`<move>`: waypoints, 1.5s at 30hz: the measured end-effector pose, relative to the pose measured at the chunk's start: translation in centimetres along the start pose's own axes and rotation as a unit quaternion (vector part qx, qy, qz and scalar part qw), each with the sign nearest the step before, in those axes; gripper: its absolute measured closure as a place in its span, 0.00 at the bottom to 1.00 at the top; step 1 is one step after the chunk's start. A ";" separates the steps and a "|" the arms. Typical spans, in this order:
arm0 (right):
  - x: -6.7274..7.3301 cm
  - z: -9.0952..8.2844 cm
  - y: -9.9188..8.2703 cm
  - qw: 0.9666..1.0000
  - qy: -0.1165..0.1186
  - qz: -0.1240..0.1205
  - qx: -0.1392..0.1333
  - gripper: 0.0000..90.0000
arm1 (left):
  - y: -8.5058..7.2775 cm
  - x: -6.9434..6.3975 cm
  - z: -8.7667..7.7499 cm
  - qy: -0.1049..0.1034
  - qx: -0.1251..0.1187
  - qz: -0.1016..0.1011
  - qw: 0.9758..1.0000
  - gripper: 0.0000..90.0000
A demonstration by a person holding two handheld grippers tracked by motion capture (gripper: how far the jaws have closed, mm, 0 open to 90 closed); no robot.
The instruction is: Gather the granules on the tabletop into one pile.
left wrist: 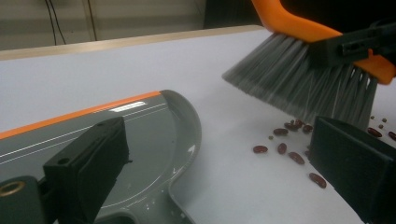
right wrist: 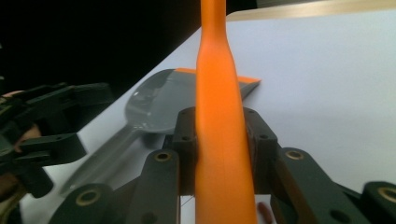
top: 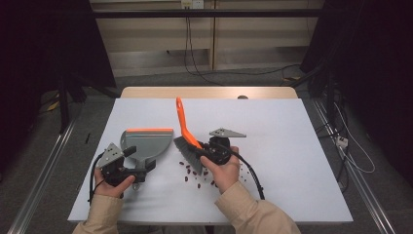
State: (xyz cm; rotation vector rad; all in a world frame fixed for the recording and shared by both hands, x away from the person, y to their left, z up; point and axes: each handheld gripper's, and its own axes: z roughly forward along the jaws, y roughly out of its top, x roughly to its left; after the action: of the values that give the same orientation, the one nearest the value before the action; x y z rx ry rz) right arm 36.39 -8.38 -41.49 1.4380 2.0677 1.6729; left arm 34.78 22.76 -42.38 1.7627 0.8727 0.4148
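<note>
- You're working in a lab-style recording bay, not a home.
- A white table (top: 292, 146) stands alone on grey floor (top: 44, 146), ringed by black curtains (top: 380, 58).
- Cables (top: 195, 58) hang from a wall socket (top: 191, 4) behind you.
- A metal rail (top: 39, 165) runs along the floor beside you.

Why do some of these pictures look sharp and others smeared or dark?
High view: evenly lit, sharp, dark at both sides of the room. Left gripper view: brush bristles smeared, glare streak on the dustpan. Right gripper view: the close orange handle looks soft, and the dustpan's handle is streaked.
</note>
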 end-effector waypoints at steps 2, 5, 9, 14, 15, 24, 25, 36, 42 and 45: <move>0.6 0.2 -0.6 1.000 0.006 0.008 0.002 0.79 | 0.0 0.1 0.0 0.000 0.001 0.000 1.000 0.05; 1.5 0.7 -1.6 1.000 0.015 0.014 0.016 0.79 | 0.0 0.1 0.0 -0.001 0.000 0.000 1.000 0.05; 2.5 1.3 -2.8 0.999 0.026 0.022 0.035 0.79 | 0.0 0.1 -0.1 -0.001 -0.001 0.001 1.000 0.05; 2.1 1.9 -3.9 0.999 -0.001 0.023 0.047 0.79 | 0.0 0.1 0.0 -0.002 -0.001 0.000 1.000 0.05; 1.7 1.8 -3.9 0.998 -0.005 0.031 0.045 0.79 | 0.0 0.1 0.0 -0.002 -0.001 0.000 1.000 0.05; -0.4 0.7 -3.8 0.996 -0.039 0.055 0.054 0.78 | 0.0 0.0 -0.1 0.000 -0.002 0.002 1.000 0.05; -0.6 0.5 -3.8 0.996 -0.042 0.057 0.055 0.78 | 0.0 0.0 -0.2 0.001 -0.003 0.001 1.000 0.05; -2.5 -1.4 -3.3 0.993 -0.070 0.070 0.062 0.78 | 0.0 0.0 -0.2 0.002 -0.002 0.000 1.000 0.05; -3.6 -2.5 -3.1 0.992 -0.081 0.075 0.061 0.78 | 0.0 0.0 -0.2 0.002 -0.002 0.001 1.000 0.05; -4.0 -3.0 -3.1 0.991 -0.088 0.076 0.060 0.78 | 0.0 0.0 -0.2 0.002 -0.001 0.003 1.000 0.05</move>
State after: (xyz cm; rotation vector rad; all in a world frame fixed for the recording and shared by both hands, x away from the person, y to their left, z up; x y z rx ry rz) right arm 34.91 -13.15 -44.61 1.7514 2.0391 1.4303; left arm 34.68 22.85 -42.28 1.7629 0.8696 0.4230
